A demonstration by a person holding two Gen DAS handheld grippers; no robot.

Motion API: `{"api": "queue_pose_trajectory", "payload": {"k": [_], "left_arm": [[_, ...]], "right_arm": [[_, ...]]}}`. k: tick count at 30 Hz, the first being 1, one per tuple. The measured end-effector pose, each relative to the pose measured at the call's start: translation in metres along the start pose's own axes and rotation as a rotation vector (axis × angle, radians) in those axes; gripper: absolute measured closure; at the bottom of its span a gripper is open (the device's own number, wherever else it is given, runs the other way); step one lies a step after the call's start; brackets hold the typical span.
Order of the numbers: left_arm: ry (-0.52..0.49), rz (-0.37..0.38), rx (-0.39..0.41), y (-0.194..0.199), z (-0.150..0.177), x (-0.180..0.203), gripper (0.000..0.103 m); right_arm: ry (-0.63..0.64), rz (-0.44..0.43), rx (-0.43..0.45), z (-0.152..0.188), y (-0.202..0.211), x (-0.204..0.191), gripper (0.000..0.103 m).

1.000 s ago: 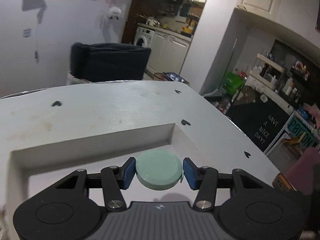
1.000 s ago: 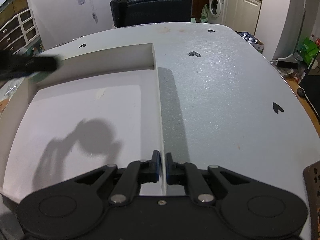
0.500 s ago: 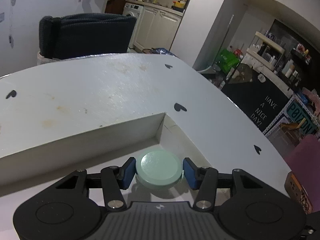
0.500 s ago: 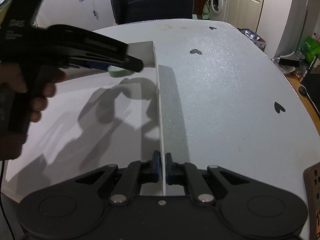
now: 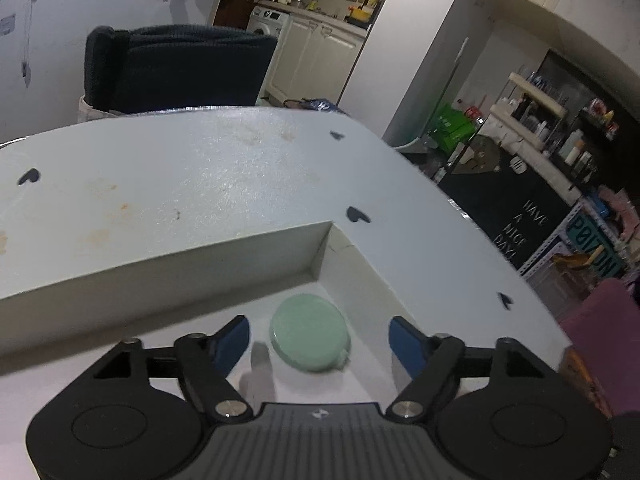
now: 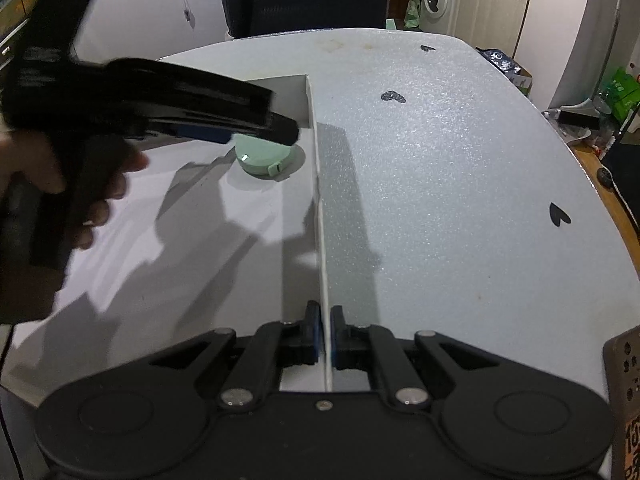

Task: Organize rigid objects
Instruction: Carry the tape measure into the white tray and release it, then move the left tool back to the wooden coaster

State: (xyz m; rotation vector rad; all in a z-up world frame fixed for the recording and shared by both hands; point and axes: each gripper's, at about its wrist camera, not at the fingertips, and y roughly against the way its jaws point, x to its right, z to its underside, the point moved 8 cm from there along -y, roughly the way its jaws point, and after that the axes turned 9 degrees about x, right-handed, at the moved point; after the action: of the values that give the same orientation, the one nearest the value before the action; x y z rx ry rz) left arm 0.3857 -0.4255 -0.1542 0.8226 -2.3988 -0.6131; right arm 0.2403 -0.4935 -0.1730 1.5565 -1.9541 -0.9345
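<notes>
Room: a dim kitchen lies beyond the counter, with a washing machine (image 5: 266, 20) and white cupboards far ahead of the left tool, cluttered shelves to its right, and a black board reading "HAVE A NICE DAY" low on that side.
Chair: a dark chair (image 5: 176, 70) stands at the counter's far edge, straight ahead of both tools.
Counter: a white, faintly stained counter (image 5: 180, 184) with small black heart marks; nothing else rests on the part that shows.
Box: a shallow white box (image 5: 160, 264) lies on the counter under both tools, its far right corner just ahead of the left tool.
Change: half a second ago the left tool (image 5: 320, 338) gripped the green disc; now its blue pads stand wide apart, clear of the disc on both sides.
Disc: the disc (image 5: 309, 332) lies flat on the box floor between the spread pads, close to the far right corner; from the right wrist view it sits just under the left tool's tip, beside the wall.
Right tool: the right tool (image 6: 325, 334) is pinched narrow on the box's right wall, as it was a second ago, seemingly steadying the box.
Meaning: this item looks placed; my guess is the left tool can now pull back and fetch another.
</notes>
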Motion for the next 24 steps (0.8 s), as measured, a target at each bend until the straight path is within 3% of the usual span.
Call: {"api": "queue_pose_trajectory", "payload": {"k": [9,24], "left_arm": [[-0.029,-0.023,0.121,0.105,0.002,-0.002,0.0],[-0.005,-0.226,0.231,0.244,0.059,-0.054,0.0]], "right_arm": [[0.002,0.01,0.007,0.0,0.001,-0.001,0.097],[0.018,0.04,0.023,0.001,0.004,-0.004,0.095]]}}
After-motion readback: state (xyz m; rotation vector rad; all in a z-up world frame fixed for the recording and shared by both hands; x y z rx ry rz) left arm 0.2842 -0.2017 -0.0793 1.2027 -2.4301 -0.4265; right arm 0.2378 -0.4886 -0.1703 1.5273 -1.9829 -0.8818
